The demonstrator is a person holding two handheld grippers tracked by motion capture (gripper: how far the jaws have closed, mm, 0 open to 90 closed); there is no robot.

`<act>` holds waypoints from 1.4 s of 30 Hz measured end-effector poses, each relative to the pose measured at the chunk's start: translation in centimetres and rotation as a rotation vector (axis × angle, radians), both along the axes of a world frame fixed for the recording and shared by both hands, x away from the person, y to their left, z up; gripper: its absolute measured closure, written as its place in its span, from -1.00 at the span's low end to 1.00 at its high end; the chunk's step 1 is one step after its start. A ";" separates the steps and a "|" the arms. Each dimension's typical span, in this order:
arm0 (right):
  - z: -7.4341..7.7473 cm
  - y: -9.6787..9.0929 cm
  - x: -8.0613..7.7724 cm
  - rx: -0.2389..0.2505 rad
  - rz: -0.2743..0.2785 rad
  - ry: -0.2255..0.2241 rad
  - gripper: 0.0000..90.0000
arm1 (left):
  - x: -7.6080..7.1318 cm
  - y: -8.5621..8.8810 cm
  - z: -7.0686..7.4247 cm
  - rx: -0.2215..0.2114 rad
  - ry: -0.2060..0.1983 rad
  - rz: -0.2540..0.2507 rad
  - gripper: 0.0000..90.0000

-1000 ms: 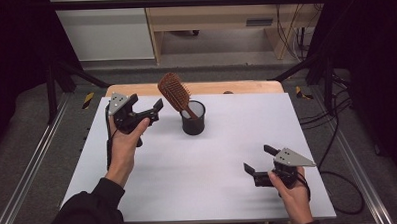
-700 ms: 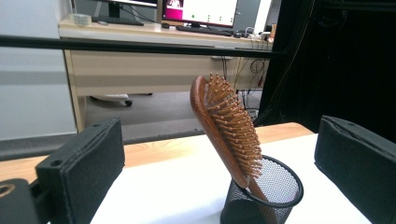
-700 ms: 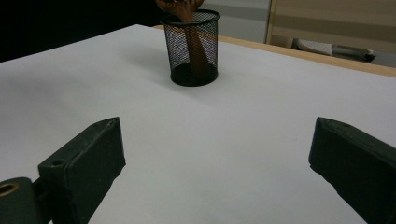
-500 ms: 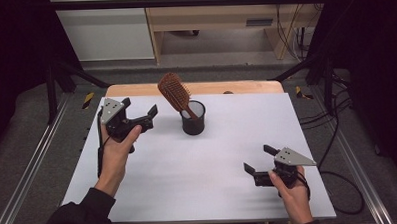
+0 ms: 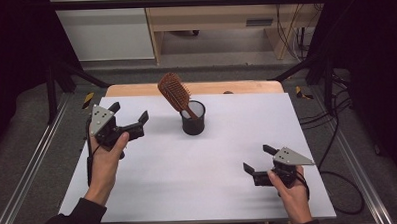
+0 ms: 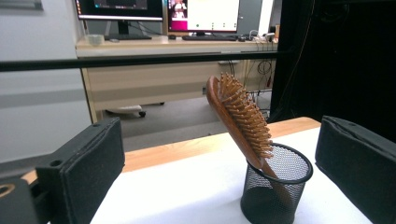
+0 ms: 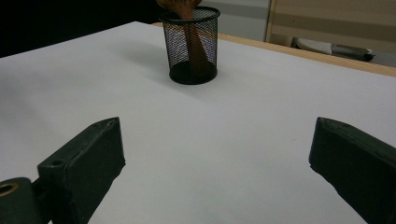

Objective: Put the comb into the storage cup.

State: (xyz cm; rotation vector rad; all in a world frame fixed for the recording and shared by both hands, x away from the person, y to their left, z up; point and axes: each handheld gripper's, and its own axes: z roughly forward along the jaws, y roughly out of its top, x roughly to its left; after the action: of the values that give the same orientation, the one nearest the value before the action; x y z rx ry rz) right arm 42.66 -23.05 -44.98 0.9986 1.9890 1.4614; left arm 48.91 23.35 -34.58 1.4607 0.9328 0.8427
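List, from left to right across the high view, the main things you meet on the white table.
Left gripper → wooden hairbrush → black mesh cup → right gripper.

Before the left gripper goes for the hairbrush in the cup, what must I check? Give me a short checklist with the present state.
1. Left gripper open: ok.
2. Left gripper free of any load: ok.
3. Hairbrush reachable, head leaning out above the mesh cup: ok.
4. Cup upright on the white table: ok.
5. Right gripper apart from the cup, open: ok.
6. Cup will stay put when the brush lifts: cannot tell.
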 end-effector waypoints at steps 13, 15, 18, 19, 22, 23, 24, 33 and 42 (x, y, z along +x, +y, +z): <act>0.0 -0.4 0.0 0.001 -0.020 -0.007 -0.93 | -1.5 1.3 0.2 0.033 -0.023 -0.008 -0.97; 0.0 -0.5 0.0 0.003 -0.024 -0.010 -0.93 | -1.9 1.7 0.0 0.028 -0.020 -0.007 -0.97; 0.1 -0.6 -0.1 0.007 -0.029 -0.021 -0.93 | -2.3 2.2 -0.3 0.028 -0.016 -0.005 -0.97; 0.1 -0.7 -0.1 0.019 -0.029 -0.023 -0.93 | -2.4 2.5 -0.4 0.025 -0.017 -0.004 -0.97; 0.1 -1.1 -0.1 0.068 -0.036 -0.029 -0.93 | -2.8 3.3 -0.6 0.016 -0.010 0.001 -0.97; 0.1 -1.1 -0.1 0.073 -0.041 -0.032 -0.93 | -2.9 3.6 -0.6 0.016 -0.013 0.002 -0.97; 0.1 -1.2 -0.1 0.069 -0.047 -0.040 -0.93 | -3.0 3.9 -0.7 0.015 -0.014 0.005 -0.97; 0.3 -1.7 -0.2 0.058 -0.077 -0.090 -0.93 | -4.1 6.7 -1.5 -0.022 -0.001 -0.007 -0.97; 0.4 -3.5 -0.1 0.054 -0.130 -0.137 -0.93 | -4.8 9.0 -3.0 -0.050 0.012 0.001 -0.97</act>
State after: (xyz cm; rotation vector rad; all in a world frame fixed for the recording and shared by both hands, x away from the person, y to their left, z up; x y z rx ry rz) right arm 42.54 -26.57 -44.55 1.0023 1.7645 1.4781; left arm 44.06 32.30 -37.58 1.4232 0.9570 0.8065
